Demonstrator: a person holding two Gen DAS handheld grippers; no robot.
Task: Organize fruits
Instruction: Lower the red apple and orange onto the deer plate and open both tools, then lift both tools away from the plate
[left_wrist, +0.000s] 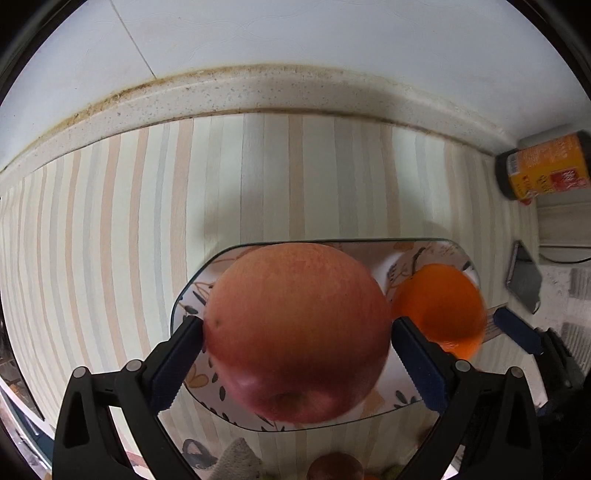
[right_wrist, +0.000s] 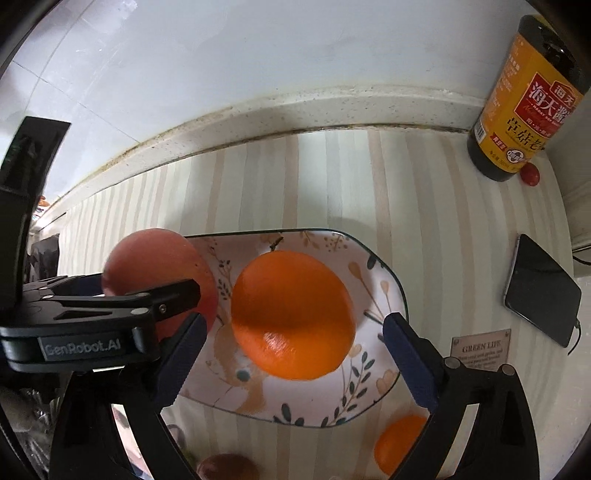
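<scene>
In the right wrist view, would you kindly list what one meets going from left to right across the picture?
Left tool shut on the apple → orange on the floral plate → phone; higher up at the right stands the soy sauce bottle.

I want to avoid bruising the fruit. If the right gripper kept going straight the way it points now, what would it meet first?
Most likely the orange, which sits between the open fingers of the right gripper with gaps on both sides. It lies on the patterned plate, so the plate comes next. How near the orange is, the picture does not show.
</scene>
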